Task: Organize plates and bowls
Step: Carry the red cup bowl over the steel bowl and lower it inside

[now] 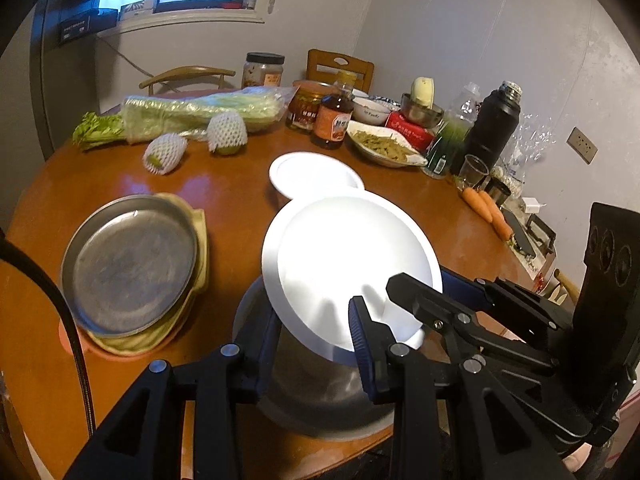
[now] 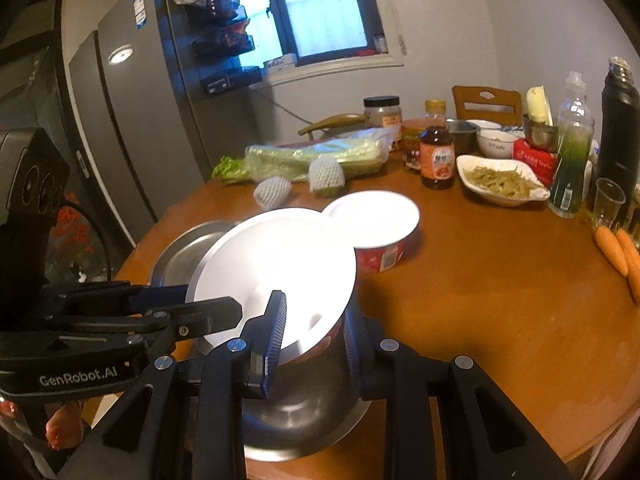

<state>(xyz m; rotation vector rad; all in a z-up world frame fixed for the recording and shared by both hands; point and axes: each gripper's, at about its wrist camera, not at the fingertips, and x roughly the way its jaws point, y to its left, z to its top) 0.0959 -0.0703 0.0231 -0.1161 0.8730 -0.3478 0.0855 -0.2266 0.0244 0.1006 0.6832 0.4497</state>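
Both grippers are clamping the same white bowl (image 2: 276, 264), carried tilted above a steel basin (image 2: 304, 412) at the near edge of the round table (image 2: 480, 320). The right gripper (image 2: 312, 320) is pinching the bowl's near rim, one pad inside and one against the red outer wall; the left gripper (image 1: 316, 344) is closed on the rim from the other side. A second white bowl (image 2: 376, 220) with a red printed wall is sitting near the table's middle, and a steel plate (image 1: 128, 260) is resting on a yellow cloth (image 1: 200, 240) at the left edge. With two grips on one rim, uneven pulling could twist the bowl free, dropping it into the basin or knocking the second bowl
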